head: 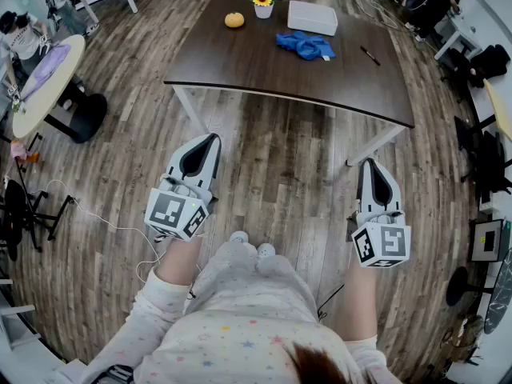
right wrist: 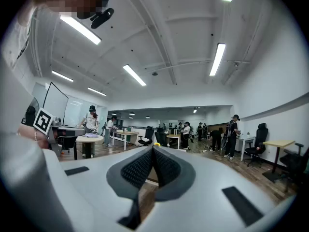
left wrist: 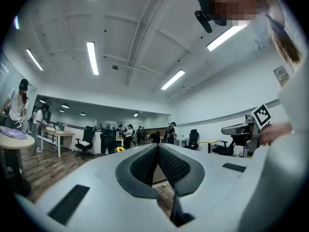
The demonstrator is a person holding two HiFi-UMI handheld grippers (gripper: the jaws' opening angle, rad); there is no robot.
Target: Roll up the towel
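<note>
You're standing on the wood floor, a bit back from the dark worktop, and holding both grippers out level in front of you, side by side & well apart.

L gripper: it's pointing toward the near L corner of the worktop. In the left gripper view its fingers are pressing tip to tip, fully closed, w/ nothing btwn them, only the room showing beyond.

R gripper: it's pointing toward the near R leg of the worktop. In the right gripper view its fingers are also meeting at the tips, closed all the way, w/ nothing caught in them.

The towel is blue and is lying in a loose crumpled bunch, not rolled, on the far half of the worktop, R of ctr. It's sitting just in front of a white box, nearly touching its near edge. A black pen is lying near it on the R, apart from it. Further L along the far edge a small orange round thing and a white pot w/ a sunflower are standing close together, apart from the towel.

Both grippers are hanging well short of the towel, over the floor & not over the worktop; neither is touching anything on it.
</note>
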